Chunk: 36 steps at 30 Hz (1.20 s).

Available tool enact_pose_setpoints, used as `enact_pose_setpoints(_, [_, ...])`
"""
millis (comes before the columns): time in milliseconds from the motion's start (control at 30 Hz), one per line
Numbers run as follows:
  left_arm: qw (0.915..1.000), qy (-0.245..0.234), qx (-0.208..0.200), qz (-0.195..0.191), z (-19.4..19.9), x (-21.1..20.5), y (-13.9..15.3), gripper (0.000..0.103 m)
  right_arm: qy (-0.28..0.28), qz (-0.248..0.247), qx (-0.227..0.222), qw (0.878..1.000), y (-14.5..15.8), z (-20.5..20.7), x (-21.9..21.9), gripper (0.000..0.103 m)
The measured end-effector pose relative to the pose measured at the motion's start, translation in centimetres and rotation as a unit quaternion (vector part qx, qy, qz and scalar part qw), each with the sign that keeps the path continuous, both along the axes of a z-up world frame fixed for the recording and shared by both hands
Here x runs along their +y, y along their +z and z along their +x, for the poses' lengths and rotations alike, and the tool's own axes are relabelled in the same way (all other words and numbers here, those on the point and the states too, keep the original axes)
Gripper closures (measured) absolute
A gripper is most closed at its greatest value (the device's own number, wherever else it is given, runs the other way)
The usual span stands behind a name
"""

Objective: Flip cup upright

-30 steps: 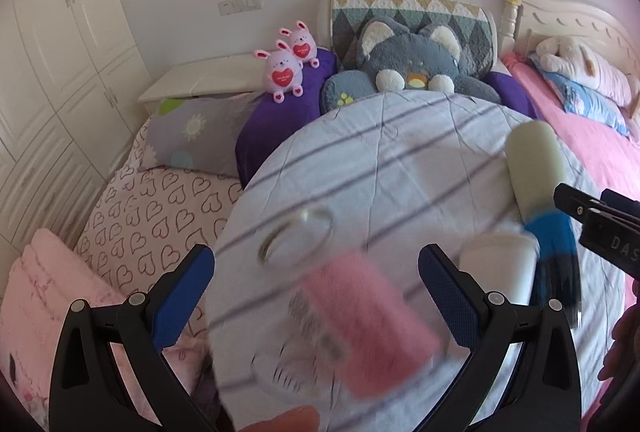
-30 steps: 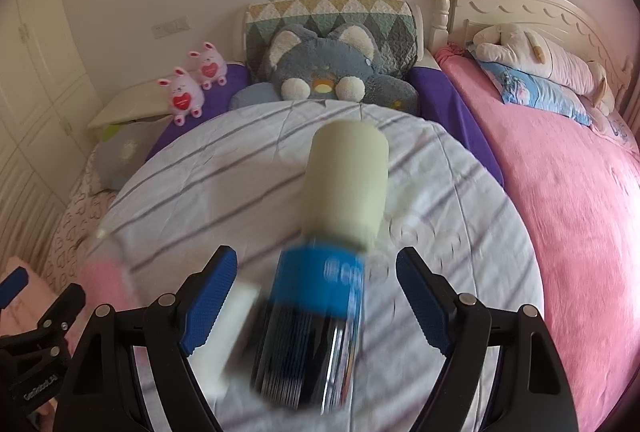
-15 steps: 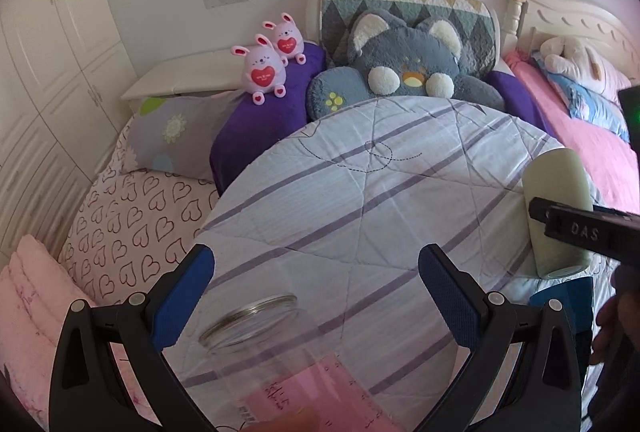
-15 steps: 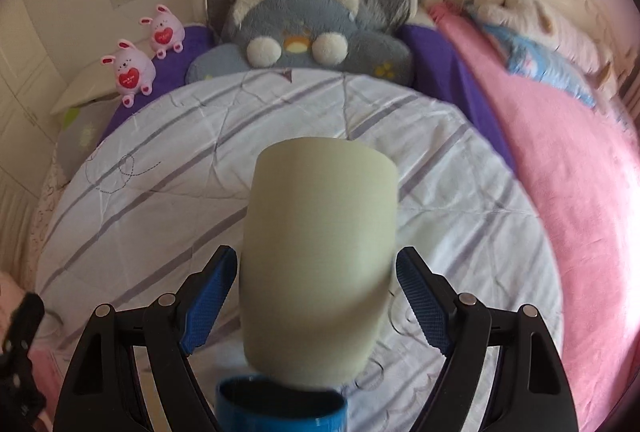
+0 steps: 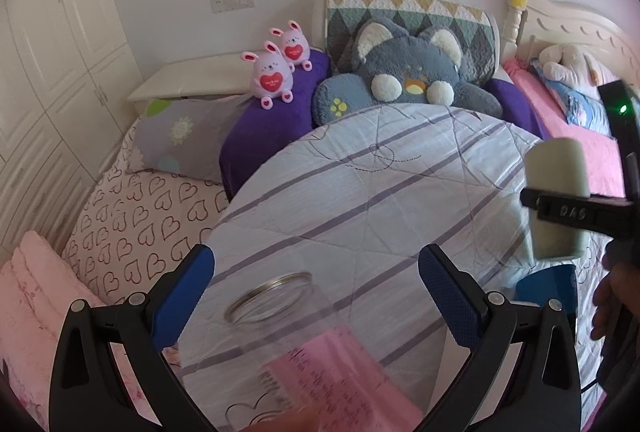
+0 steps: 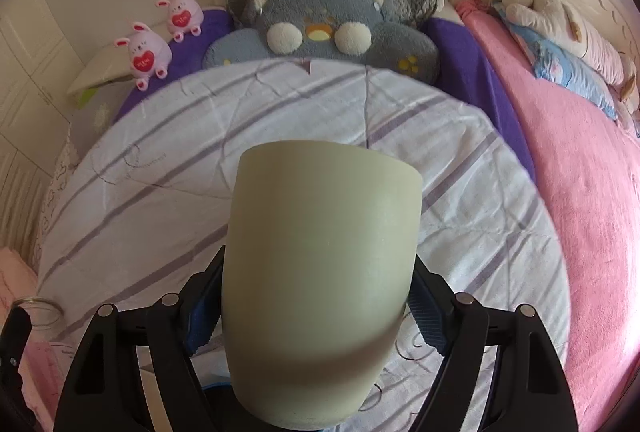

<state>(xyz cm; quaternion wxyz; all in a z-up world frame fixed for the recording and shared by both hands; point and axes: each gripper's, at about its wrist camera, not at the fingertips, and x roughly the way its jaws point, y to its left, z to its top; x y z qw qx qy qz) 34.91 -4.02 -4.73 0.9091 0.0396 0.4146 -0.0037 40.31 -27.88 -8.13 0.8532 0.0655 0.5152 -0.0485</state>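
Right gripper (image 6: 316, 316) clamps pale green matte cup (image 6: 320, 280), frame centre.
Left gripper (image 5: 316, 296) jaws wide, over clear glass jar (image 5: 276, 298), lower centre, on striped quilt (image 5: 400, 172).

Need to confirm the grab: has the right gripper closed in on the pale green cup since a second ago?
Yes. The right gripper has advanced toward the grey cat plush and shut on the cup, which now fills its view.

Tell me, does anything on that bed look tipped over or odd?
Yes: the pale green cup is off the striped quilt, clamped between the right gripper's jaws, not standing. A clear jar with a pink label also seems to lie on its side ahead of the open left gripper.
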Motion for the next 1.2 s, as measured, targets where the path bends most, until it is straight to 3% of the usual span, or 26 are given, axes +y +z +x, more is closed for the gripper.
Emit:
enact_pose_setpoints(267, [0.9997,0.005,-0.024,0.001,-3.8,0.9,2.9,0.000,0.017,0.002,-0.066,0.998,5.8,-3.1,1.2,0.024])
enact_pose_setpoints(600, [0.9990,0.009,-0.045,0.002,-11.4,2.3,5.1,0.000,0.075,0.028,-0.109,0.991,9.7,-13.4,5.0,0.024])
enact_pose_setpoints(733, [0.9989,0.008,-0.046,0.009,-14.4,2.5,4.9,0.000,0.104,0.054,-0.092,0.989,8.5,-17.7,6.3,0.024])
enact_pose_setpoints(900, [0.9993,0.006,-0.031,0.018,-17.5,2.8,3.5,0.000,0.137,0.083,-0.035,0.986,4.1,-22.6,7.9,0.024])
enact_pose_setpoints(1067, [0.9996,0.006,-0.013,0.026,-19.0,2.8,2.0,0.000,0.137,0.117,0.017,0.983,-0.9,-23.5,8.5,0.024])
enact_pose_setpoints(1200, [0.9994,0.008,-0.006,0.034,-19.5,2.7,1.4,0.000,0.132,0.131,0.021,0.982,-2.3,-22.4,8.3,0.024])
